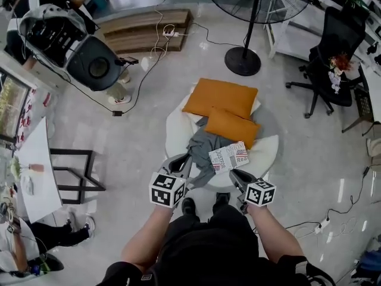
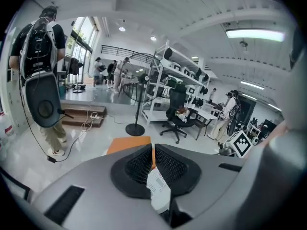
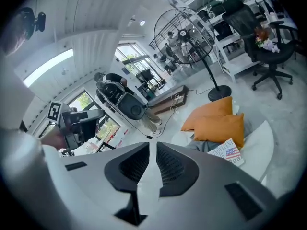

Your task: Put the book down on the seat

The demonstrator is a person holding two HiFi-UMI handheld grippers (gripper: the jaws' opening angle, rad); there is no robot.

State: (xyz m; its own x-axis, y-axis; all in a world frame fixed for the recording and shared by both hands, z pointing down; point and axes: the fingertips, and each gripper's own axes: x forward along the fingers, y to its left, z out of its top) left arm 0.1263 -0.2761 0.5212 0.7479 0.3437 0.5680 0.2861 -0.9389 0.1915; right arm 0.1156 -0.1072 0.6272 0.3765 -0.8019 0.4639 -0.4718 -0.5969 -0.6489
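The book (image 1: 229, 157) already lies flat on the seat (image 1: 176, 130), partly over a grey cloth (image 1: 202, 145) and just short of the two orange cushions (image 1: 221, 98). The put-down itself looks finished, and what remains is clearing away.

The left tool (image 1: 183, 159) has its jaws drawn in to a hairline slit. In the left gripper view the book's printed edge shows through the lower part of that slit, with a cushion above it. The head view puts the tips just short of the book, so I judge that the book sits ahead of and below them, not pinched.

The right tool (image 1: 233, 174) has its jaws nearly together with a narrow gap between them. Only the pale seat shows through the gap, so it holds nothing. From this tool the book lies ahead and off to its right, close by.

The next move is probably a plain retreat of both tools, straight back along their own lines. The left one should lift clear of the cloth beneath it first, so that it does not snag the fabric and drag the book askew.
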